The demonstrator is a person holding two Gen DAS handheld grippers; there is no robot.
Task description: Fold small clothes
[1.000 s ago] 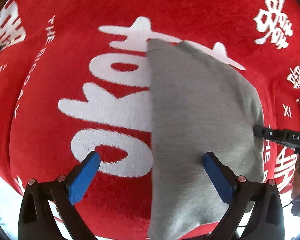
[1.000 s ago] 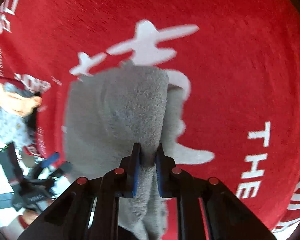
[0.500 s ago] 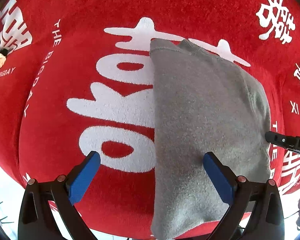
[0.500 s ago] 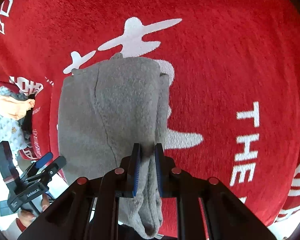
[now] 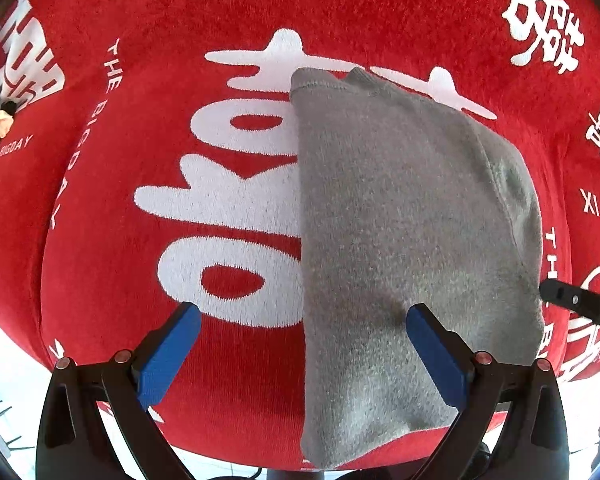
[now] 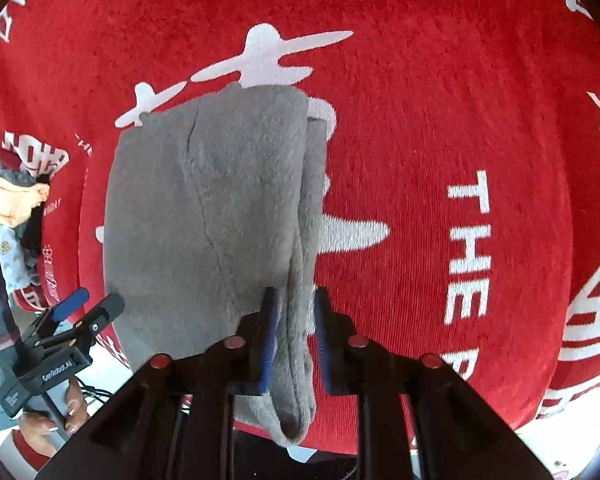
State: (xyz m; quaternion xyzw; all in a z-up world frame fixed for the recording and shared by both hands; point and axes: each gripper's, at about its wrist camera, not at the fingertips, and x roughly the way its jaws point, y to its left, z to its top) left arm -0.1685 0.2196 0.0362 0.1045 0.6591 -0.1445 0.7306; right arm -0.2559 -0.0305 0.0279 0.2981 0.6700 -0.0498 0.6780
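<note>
Red cloth (image 5: 228,400) with white lettering; heap of pale clothes (image 6: 8,216) at its left edge.

Grey garment (image 5: 412,240) is fuzzy matt fleece cloth; red cover (image 5: 180,360) on my desk, short-pile velvety cloth; my tongs' pads (image 5: 168,356), matt blue plastic.

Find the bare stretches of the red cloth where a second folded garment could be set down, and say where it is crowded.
Free: the red cloth right of the grey garment, out to the "THE" lettering, and the white-lettered patch to its left in the left wrist view. Crowded: the near edge, where the right gripper pinches the garment and the left gripper hovers open; also the far-left clothes pile.
</note>
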